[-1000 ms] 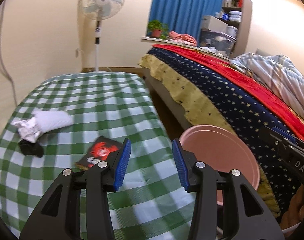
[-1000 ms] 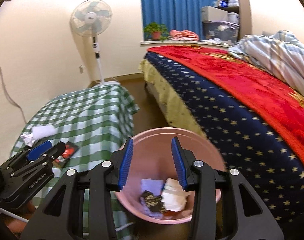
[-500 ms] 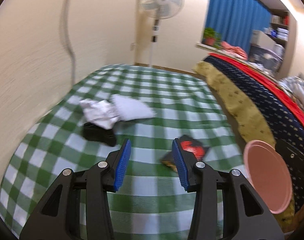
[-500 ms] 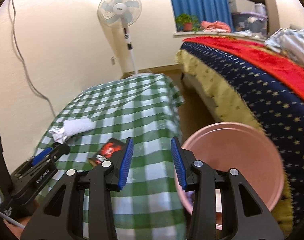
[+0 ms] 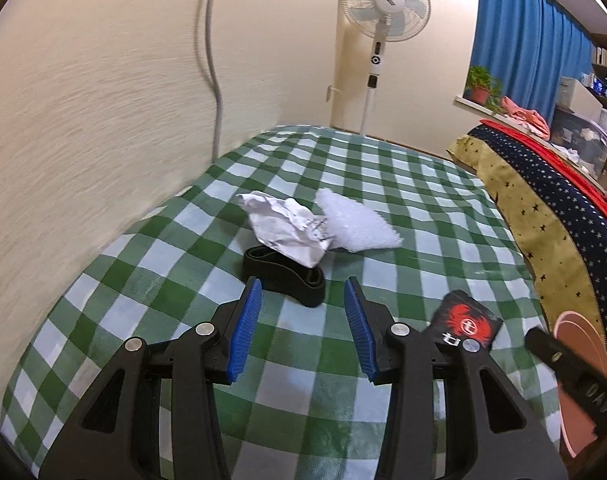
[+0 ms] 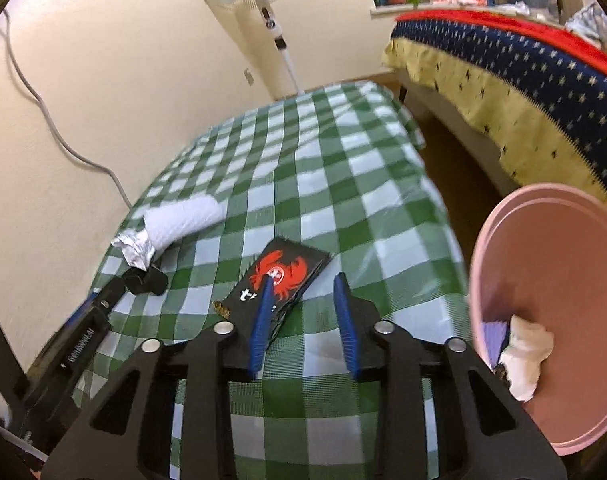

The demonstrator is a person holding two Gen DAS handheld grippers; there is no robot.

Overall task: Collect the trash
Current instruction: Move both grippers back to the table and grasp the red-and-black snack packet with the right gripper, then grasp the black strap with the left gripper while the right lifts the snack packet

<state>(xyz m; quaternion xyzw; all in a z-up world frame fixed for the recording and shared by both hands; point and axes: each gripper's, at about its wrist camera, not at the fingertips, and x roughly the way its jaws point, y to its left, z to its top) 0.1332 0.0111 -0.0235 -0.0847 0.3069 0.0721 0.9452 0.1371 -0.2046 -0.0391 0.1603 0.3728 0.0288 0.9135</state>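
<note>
You had both grippers over the checked tablecloth [image 5: 403,184] and nothing was held yet. The left gripper [image 5: 299,320] stood open low in its view, aimed at the black band [image 5: 283,274] just above its tips, with the crumpled paper [image 5: 287,228] resting on the band and the white wad [image 5: 355,222] touching the paper on the right. The right gripper [image 6: 303,312] was open too, but its jaws had just been closing a bit; the black packet with the red crab [image 6: 281,276] sat mostly left of the gap, with the left finger overlapping its print, so nothing was actually between the pads. The pink bin [image 6: 543,280] filled the right edge of that view, with some white and purple stuff already in it.

My two cents: for the packet, you probably wanted to slide the right gripper left until one edge sat squarely in the gap before squeezing. It's flat, so coming in low at an edge looked like the better bet. On the left, going for the paper first seemed smarter than digging for the band under it
</note>
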